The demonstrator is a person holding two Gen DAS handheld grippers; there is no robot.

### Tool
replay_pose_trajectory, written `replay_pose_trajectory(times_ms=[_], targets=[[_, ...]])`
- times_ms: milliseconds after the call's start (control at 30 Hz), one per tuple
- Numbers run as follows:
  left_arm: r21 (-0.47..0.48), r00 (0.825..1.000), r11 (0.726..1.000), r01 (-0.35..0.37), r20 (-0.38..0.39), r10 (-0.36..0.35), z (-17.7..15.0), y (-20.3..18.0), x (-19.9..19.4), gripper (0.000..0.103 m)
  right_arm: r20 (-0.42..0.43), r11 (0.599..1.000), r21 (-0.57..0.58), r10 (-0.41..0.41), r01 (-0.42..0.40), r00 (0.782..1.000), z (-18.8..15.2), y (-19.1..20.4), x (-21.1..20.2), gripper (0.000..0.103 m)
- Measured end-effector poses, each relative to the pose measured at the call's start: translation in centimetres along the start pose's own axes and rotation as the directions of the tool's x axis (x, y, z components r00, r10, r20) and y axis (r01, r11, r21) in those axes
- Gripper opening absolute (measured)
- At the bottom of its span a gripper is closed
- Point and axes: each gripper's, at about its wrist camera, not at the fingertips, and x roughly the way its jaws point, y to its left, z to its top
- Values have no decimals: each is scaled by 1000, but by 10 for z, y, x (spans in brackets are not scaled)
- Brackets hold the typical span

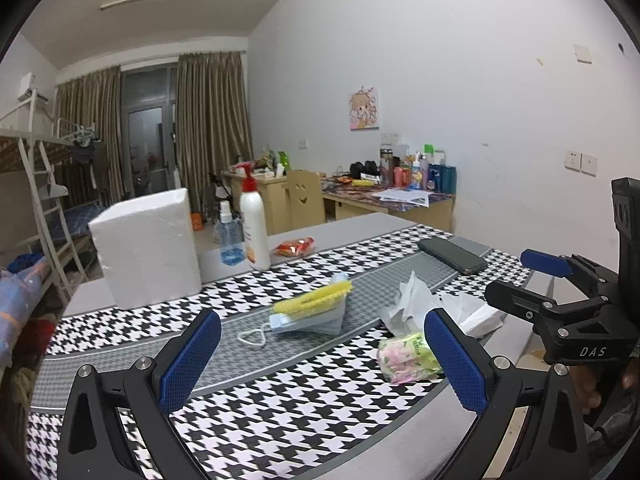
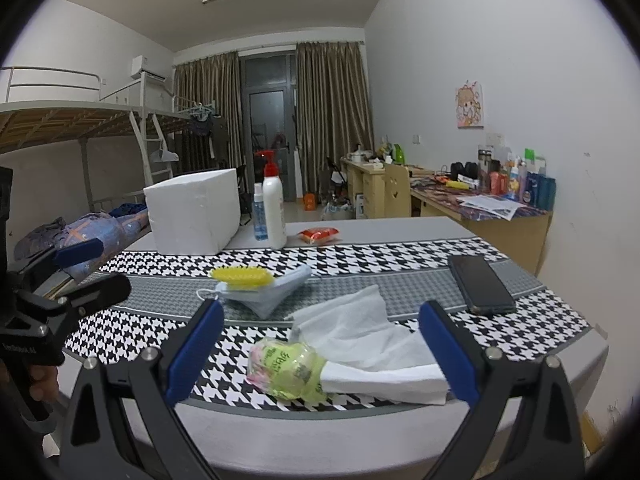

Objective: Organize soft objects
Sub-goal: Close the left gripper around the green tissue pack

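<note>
Tissue pack lies roughly crosswise before right hand-held gripper.

The tissue pack is seen on the desk, framed by the wide-open right claw; a phone is seen beyond it.

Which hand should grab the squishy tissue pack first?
Probably the right. The right tool is open with the tissue pack lying just ahead between its fingers. The left tool is open too, but the pack sits off to its right side.
</note>
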Motion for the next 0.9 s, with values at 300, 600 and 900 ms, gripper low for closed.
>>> replay_pose_trajectory(times_ms=[300, 600, 900], targets=[[1, 998, 999, 41, -50, -41, -3, -12, 20, 102, -27, 1000, 7, -20, 20, 999, -4, -10, 4, 100], [23, 988, 995, 98, -118, -94, -7, -29, 42, 102, -65, 999, 35, -29, 32, 997, -9, -23, 10, 100], [3, 969, 986, 164, -189, -161, -11, -40, 64, 102, -80, 998, 39, -52, 55, 995, -13, -35, 10, 100]])
